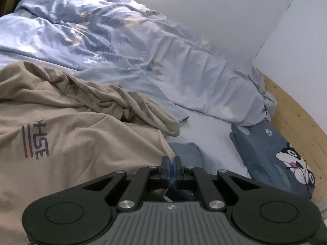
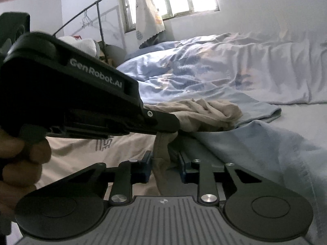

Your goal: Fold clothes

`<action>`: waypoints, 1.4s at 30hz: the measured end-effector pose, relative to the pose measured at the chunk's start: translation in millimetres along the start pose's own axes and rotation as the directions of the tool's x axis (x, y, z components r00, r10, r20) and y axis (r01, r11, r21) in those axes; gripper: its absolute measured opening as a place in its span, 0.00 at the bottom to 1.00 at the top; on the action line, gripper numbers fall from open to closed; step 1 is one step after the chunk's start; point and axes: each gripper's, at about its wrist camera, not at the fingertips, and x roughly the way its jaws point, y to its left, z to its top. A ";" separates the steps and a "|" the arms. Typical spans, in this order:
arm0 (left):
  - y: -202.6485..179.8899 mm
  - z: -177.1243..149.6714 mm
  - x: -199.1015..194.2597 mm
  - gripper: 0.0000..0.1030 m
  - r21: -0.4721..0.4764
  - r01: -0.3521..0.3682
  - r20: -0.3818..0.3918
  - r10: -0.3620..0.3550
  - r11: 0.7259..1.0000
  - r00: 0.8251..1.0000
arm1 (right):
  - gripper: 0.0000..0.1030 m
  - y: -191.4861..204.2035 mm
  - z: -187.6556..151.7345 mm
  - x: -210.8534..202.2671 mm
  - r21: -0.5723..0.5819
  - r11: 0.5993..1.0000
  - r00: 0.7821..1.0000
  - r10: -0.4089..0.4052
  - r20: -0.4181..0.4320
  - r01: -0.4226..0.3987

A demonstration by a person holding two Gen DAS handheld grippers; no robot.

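My left gripper (image 1: 171, 161) has its jaws fully closed, pinching the hem edge of the beige shirt (image 1: 67, 126). My right gripper (image 2: 163, 163) has its jaws partly open with a hanging strip of that shirt between them; I cannot tell whether the pads press it. The shirt lies crumpled on the bed (image 1: 214, 143), its long axis running leftward from the pinched edge. Beyond it, the blue duvet (image 1: 126, 40) is heaped against the wall.

The left gripper (image 1: 171, 163) is pinched fully closed on a beige shirt (image 1: 85, 134) hem; the right gripper (image 2: 165, 164) stands apart around it, just below.
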 end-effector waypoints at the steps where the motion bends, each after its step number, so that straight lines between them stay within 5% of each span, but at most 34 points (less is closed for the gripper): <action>1: -0.5 -0.2 -0.7 0.00 0.002 0.002 0.001 -0.002 1.000 1.000 | 0.24 0.4 0.6 -0.1 -0.002 1.000 1.000 0.000 0.003 0.000; 5: -0.4 -0.8 -1.8 0.00 0.000 0.000 0.010 0.000 1.000 1.000 | 0.10 2.3 2.5 -1.0 -0.024 1.000 1.000 -0.005 0.003 0.005; 15: -3.7 -4.4 -19.6 0.03 -0.016 0.050 0.049 -0.049 0.999 0.998 | 0.06 -3.7 12.7 -26.0 -0.012 0.999 0.998 0.050 0.027 -0.050; 20: -13.4 -2.7 -50.8 0.23 -0.017 0.085 0.089 -0.083 0.996 0.993 | 0.06 -11.8 17.5 -59.0 0.025 0.994 0.992 0.106 0.069 -0.108; 26: -32.9 12.3 -89.7 0.36 0.068 0.017 0.123 -0.025 0.998 0.992 | 0.06 5.7 12.4 -106.2 -0.063 0.973 0.970 0.228 0.089 -0.223; 31: -57.7 18.9 -84.4 0.38 0.196 -0.077 0.070 0.065 0.978 0.995 | 0.06 44.4 -9.1 -124.5 -0.174 0.926 0.940 0.342 0.009 -0.336; 37: -91.1 1.6 -36.6 0.38 0.434 -0.161 -0.046 0.200 0.886 0.979 | 0.06 64.4 -26.7 -114.2 -0.212 0.897 0.922 0.382 -0.069 -0.388; 42: -104.5 -25.6 8.7 0.39 0.621 -0.188 -0.122 0.331 0.761 0.936 | 0.06 59.3 -22.9 -110.8 -0.196 0.893 0.915 0.398 -0.072 -0.404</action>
